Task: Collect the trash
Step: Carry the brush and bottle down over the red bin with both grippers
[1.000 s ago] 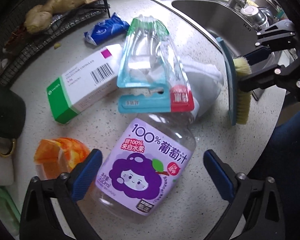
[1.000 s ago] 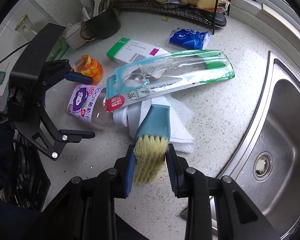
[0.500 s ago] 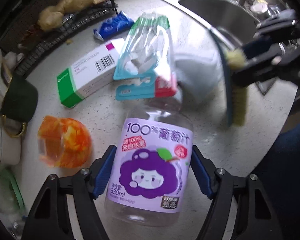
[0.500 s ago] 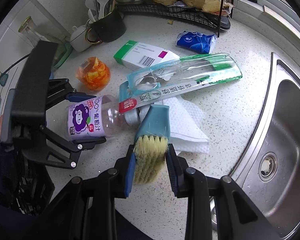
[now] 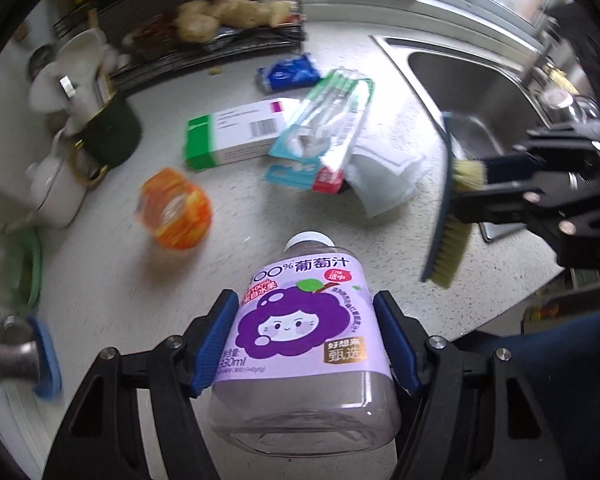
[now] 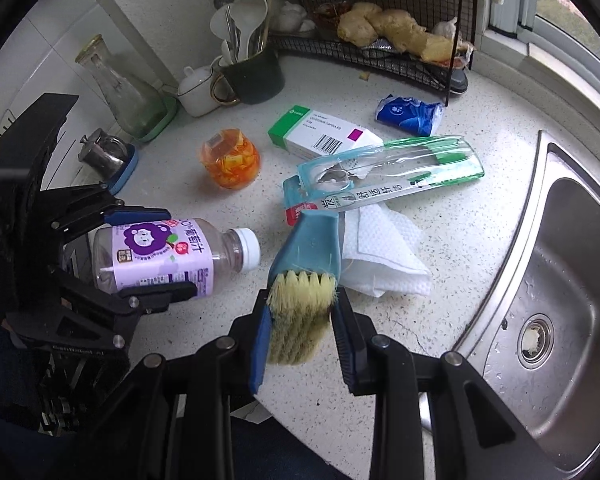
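Both grippers loaded over table point(image 6: 440, 340).
L gripper point(image 5: 304, 344) jaws clamp juice bottle point(image 5: 300, 344), held off table; R gripper point(image 6: 300, 328) jaws grip brush point(image 6: 304, 280) by bristles.

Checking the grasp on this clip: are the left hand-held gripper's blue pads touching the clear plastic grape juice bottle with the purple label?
Touching. The left wrist view shows both pads of the left hand-held gripper pressed against the purple-labelled bottle, no gap either side.

A speckled white countertop point(image 6: 480, 92) is seen ahead of the jaws. A steel sink point(image 6: 560, 280) is set into it on the right, daylight is admitted through a window point(image 6: 572, 4) beyond, and white wall tiles point(image 6: 60, 64) are seen left.
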### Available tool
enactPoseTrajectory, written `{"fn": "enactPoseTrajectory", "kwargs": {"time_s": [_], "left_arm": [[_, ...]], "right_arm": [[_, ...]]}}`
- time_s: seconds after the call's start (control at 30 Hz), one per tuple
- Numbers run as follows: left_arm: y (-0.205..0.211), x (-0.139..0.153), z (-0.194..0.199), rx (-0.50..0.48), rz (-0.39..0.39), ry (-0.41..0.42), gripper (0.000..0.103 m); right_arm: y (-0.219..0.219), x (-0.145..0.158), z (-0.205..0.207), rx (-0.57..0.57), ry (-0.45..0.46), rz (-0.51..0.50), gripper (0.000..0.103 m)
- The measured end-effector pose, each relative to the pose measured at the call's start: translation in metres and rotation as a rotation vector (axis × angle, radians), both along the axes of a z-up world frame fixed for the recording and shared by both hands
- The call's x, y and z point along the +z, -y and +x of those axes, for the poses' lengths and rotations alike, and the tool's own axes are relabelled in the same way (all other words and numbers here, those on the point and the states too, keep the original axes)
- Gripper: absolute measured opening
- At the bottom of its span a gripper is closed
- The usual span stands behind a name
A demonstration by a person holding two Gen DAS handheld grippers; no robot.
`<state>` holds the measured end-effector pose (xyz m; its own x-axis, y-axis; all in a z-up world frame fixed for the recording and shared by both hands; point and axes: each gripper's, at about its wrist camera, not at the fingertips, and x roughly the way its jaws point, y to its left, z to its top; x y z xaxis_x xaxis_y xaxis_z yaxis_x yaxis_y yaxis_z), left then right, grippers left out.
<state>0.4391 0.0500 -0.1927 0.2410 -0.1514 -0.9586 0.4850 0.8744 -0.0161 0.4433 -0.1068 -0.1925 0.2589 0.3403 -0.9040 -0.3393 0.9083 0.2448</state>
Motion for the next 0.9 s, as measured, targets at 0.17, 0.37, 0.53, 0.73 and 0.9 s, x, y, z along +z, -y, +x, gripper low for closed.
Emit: {"fn": "enactPoseTrajectory", "kwargs": {"time_s": [0.17,0.37,0.53,0.73,0.9], "left_arm": [[-0.008,0.018,-0.016,0.002,-0.013,0.043,0.067],[0.001,0.034,-0.027,-0.029,-0.008,0.083,0.067],[0.010,0.053,-0.048,-0.033,-0.021,0.117,0.067],[0.019,0.064,-0.076,-0.001,-0.022,0.137,0.067],[0.031,0.070,-0.109,0.042,-0.034,0.143,0.067]], "right_arm": [[-0.002,0.011,-0.019,-0.037,0.028,-0.009,0.027],[-0.006,0.027,-0.041,-0.057,0.050,0.011,0.027],[-0.005,0.041,-0.053,-0.048,0.083,0.019,0.027],[0.002,0.048,-0.071,-0.019,0.105,0.029,0.027],[0.011,0.052,-0.096,0.020,0.121,0.037,0.027]]}}
